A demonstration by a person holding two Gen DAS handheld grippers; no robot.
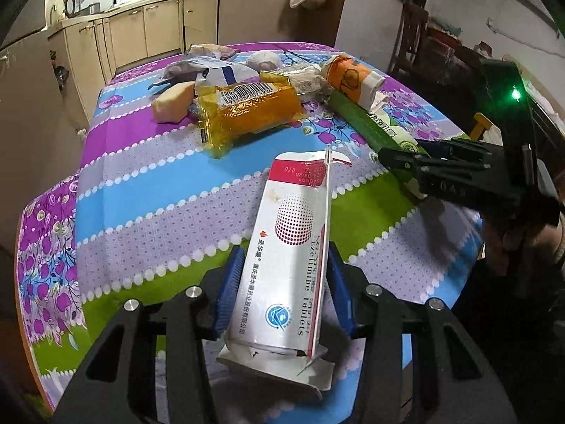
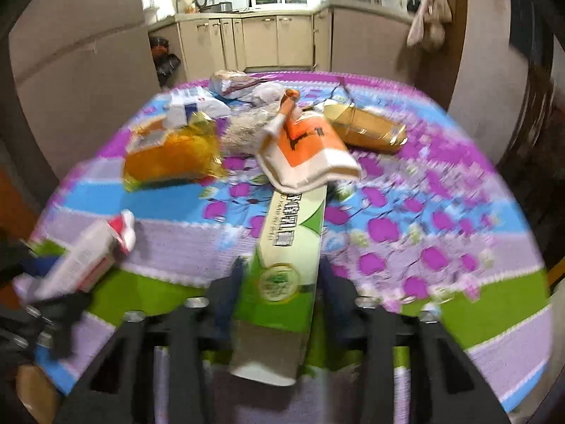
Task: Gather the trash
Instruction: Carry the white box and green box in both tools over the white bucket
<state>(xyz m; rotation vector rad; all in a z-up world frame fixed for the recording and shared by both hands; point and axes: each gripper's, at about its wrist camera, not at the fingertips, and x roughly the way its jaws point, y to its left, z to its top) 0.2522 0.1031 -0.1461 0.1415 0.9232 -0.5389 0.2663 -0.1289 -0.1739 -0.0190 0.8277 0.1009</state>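
1. Left gripper: clenched on the pill box; both blue pads press the box's long sides; the box is white with a red band, its torn flap end toward the camera, its far end pointing toward the table's middle.
2. Right gripper: grasping the green box near its near end; the pads sit against both long sides; no earlier frame is available for comparison, and the right wrist view is motion-blurred.
3. Green box: long and narrow; it runs from the near edge of the table toward the centre; its far end lies under the orange-and-white bag.
4. From the left wrist view the right gripper appears at the table's right edge, closed on the green box.
5. From the right wrist view the pill box appears near the table's near-left edge, held in the left gripper.
6. Remaining trash toward the far edge: an amber wrapper with a barcode, left of centre; a white-and-blue packet behind it; a tan packet at the far right; crumpled clear bags at the far edge.
7. Table covering: striped cloth in purple, blue, lilac and green.
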